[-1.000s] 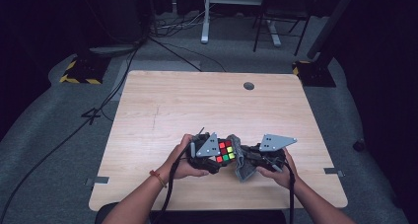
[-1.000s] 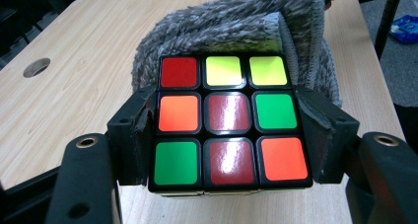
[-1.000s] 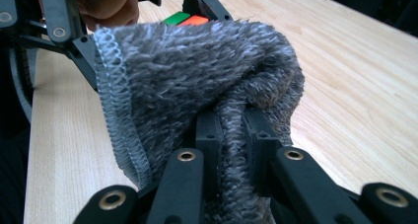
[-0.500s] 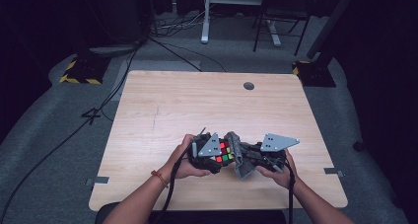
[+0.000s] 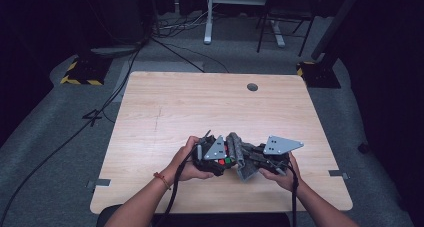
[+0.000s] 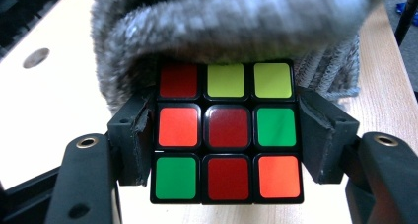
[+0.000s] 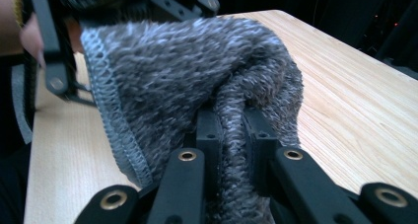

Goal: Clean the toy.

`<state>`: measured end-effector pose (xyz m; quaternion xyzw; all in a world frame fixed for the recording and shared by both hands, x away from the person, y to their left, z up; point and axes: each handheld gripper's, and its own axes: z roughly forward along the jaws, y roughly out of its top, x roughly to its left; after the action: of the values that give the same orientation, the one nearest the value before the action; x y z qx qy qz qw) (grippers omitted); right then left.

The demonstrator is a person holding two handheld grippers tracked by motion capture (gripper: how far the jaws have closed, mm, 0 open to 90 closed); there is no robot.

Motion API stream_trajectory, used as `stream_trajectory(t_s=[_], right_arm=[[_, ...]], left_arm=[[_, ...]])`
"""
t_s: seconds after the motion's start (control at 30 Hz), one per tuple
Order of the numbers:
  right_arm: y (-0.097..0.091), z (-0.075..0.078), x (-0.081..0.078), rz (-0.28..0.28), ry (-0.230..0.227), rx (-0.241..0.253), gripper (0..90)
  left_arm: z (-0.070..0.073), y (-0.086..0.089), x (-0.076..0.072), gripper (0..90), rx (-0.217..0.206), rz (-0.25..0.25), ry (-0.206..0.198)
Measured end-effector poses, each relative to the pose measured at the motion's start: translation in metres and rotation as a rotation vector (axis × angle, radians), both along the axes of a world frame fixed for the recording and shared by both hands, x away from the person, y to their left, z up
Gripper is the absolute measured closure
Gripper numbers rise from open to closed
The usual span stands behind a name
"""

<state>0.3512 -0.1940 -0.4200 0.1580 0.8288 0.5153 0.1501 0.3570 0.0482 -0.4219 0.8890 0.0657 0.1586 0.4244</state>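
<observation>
A colour-tiled puzzle cube (image 6: 226,132) sits between the pads (image 6: 133,135) of my left gripper (image 6: 226,135), which is shut on its two sides. A grey fuzzy cloth (image 6: 231,21) lies over the cube's far edge. My right gripper (image 7: 231,130) is shut on a fold of that cloth (image 7: 197,71), and beyond it the left gripper (image 7: 49,46) shows. From above, the two grippers meet nose to nose over the table's front middle: left gripper (image 5: 215,157), cube (image 5: 223,160), cloth (image 5: 239,159), right gripper (image 5: 252,159).
The wooden table (image 5: 200,112) has a round cable hole (image 5: 252,87) at its far right. A cable (image 5: 172,197) trails from the left gripper along the forearm. Behind the table stand a desk frame (image 5: 207,17), a chair and yellow-striped bases (image 5: 80,72).
Fewer of the cube's coloured tiles show from above now, with the left gripper's plate and the cloth covering more of it. Both hands have kept their place.
</observation>
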Motion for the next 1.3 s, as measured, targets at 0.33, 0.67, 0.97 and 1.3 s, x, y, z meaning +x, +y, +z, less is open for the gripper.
stream_trajectory(t_s=[0.33,0.67,0.97,1.3], right_arm=[[-0.008,-0.026,0.020,-0.035,0.095,-0.074,80.5],[-0.013,-0.024,0.019,0.015,0.163,0.048,80.7],[-0.020,-0.017,0.018,0.009,0.152,0.086,80.8],[-0.023,-0.010,0.015,0.009,0.115,0.102,80.8]], left_arm=[[0.016,0.013,-0.001,33.7,-0.091,0.002,-0.012],[0.016,0.015,-0.003,33.3,-0.145,-0.023,0.001],[0.013,0.011,-0.004,32.9,-0.099,-0.007,-0.023],[0.002,0.003,-0.001,32.7,-0.030,0.020,-0.013]])
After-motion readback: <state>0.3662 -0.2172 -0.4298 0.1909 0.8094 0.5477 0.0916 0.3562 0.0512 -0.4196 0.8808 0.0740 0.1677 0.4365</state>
